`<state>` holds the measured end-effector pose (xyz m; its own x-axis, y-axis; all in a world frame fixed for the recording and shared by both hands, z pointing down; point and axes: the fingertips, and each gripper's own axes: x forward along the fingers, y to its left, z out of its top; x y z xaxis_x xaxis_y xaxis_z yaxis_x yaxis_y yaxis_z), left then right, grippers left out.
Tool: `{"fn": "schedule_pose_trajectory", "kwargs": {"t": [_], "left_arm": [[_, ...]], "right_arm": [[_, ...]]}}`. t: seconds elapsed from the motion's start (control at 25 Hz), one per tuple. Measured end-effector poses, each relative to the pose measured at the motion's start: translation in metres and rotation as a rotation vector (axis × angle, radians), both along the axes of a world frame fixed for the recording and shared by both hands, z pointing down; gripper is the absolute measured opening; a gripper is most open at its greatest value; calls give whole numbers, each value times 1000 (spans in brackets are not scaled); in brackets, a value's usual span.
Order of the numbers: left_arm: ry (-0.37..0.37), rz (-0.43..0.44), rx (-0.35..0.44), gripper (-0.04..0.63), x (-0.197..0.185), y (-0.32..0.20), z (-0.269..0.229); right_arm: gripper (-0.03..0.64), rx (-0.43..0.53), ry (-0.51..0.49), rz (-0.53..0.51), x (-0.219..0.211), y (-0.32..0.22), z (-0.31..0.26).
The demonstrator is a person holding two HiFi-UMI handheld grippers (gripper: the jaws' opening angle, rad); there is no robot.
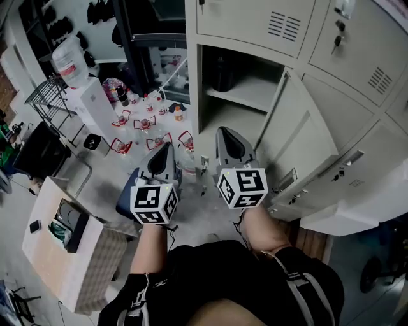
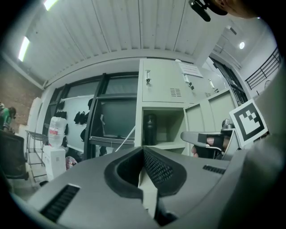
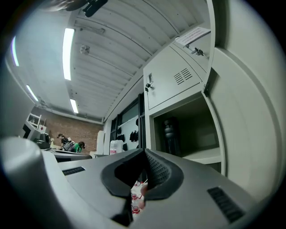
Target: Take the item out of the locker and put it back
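A dark bottle (image 1: 222,73) stands upright on the shelf of the open locker compartment (image 1: 245,89); it also shows in the left gripper view (image 2: 150,129) and the right gripper view (image 3: 170,136). Both grippers hang side by side in front of the locker and below that shelf, pointing at it. My left gripper (image 1: 167,148) is shut with nothing between its jaws (image 2: 144,150). My right gripper (image 1: 226,132) is also shut and empty (image 3: 145,154), a little closer to the opening. Neither touches the bottle. The locker door (image 1: 299,140) stands swung open to the right.
Shut locker doors (image 1: 255,19) surround the open compartment. On the floor to the left are several small red-capped items (image 1: 150,124), a water dispenser (image 1: 70,60), a wire rack (image 1: 44,95), a dark chair (image 1: 38,153) and a cardboard box (image 1: 70,255).
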<state>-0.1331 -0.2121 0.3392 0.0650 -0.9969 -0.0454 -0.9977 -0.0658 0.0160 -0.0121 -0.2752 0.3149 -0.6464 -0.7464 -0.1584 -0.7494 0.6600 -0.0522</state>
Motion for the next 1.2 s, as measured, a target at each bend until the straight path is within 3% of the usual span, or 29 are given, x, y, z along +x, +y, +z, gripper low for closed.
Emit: {"fn": "schedule_pose_trajectory", "kwargs": {"t": [0.4, 0.44, 0.48, 0.52, 0.6, 0.8, 1.2], "left_arm": [[-30, 91, -4, 12, -15, -61, -2], [-31, 96, -6, 12, -18, -64, -1], [-30, 100, -6, 12, -21, -67, -1], [-28, 104, -5, 12, -24, -69, -1], [-24, 109, -2, 12, -30, -72, -1], [-16, 112, -4, 12, -45, -78, 1], [4, 78, -18, 12, -78, -91, 6]], "right_arm": [[14, 13, -9, 106, -11, -54, -3], [101, 31, -11, 114, -13, -59, -6], [279, 50, -13, 123, -15, -64, -10], [334, 66, -15, 141, -16, -70, -13], [373, 86, -11, 190, -17, -81, -21], [409, 70, -1, 233, -24, -108, -36], [416, 35, 32, 353, -37, -191, -63]]}}
